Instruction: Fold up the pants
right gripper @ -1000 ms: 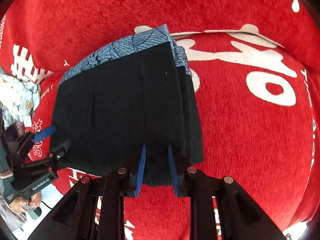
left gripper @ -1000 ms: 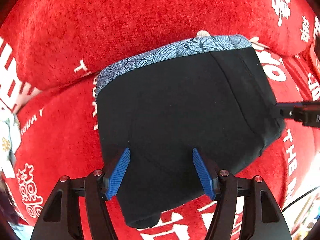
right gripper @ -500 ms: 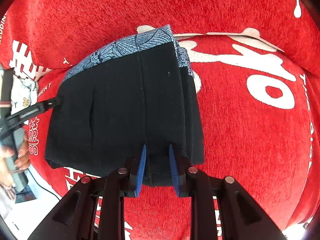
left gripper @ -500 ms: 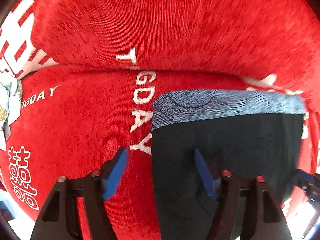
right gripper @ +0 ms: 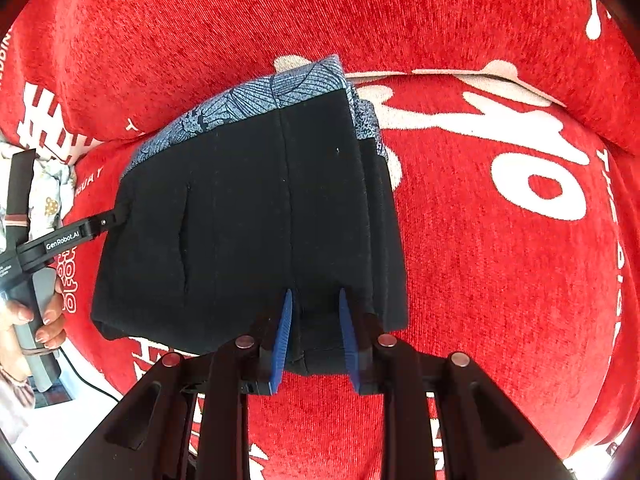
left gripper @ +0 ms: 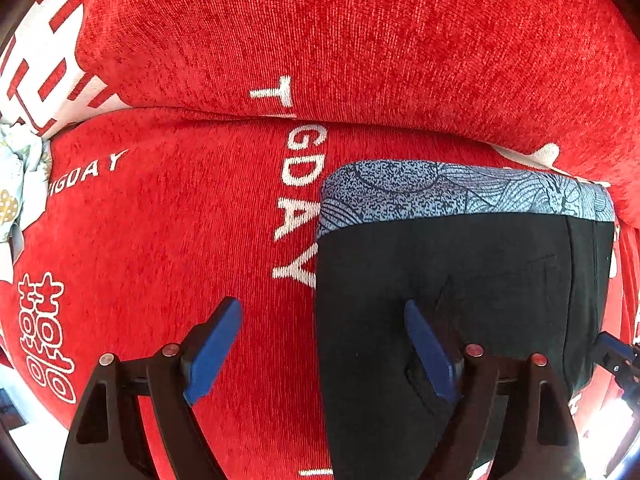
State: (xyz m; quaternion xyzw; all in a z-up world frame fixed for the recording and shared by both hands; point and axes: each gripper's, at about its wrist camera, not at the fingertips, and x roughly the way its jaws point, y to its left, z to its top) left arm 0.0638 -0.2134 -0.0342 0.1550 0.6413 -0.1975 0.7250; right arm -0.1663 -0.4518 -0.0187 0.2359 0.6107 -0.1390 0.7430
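Folded black pants (left gripper: 460, 280) with a blue patterned waistband (left gripper: 460, 196) lie flat on a red sofa seat (left gripper: 160, 260). My left gripper (left gripper: 320, 306) points down over their left edge with its jaws opening. One finger hangs over the red fabric, the other over the black cloth, and neither pad presses on anything. In the right wrist view the pants (right gripper: 240, 220) fill the middle. My right gripper (right gripper: 315, 294) is shut on the near hem, with a bunch of black fabric between its blue pads. The left gripper (right gripper: 80, 232) shows at the pants' left side.
The red backrest (left gripper: 360, 40) with white lettering rises just behind the waistband. A pale patterned cloth (left gripper: 16, 184) lies at the far left of the seat. A person's hand (right gripper: 44, 320) holds the left gripper's handle, and a black cable (right gripper: 88, 380) trails below it.
My left gripper has slid left from over the middle of the pants to their left edge, and its jaws have widened. The right gripper has stayed on the near hem.
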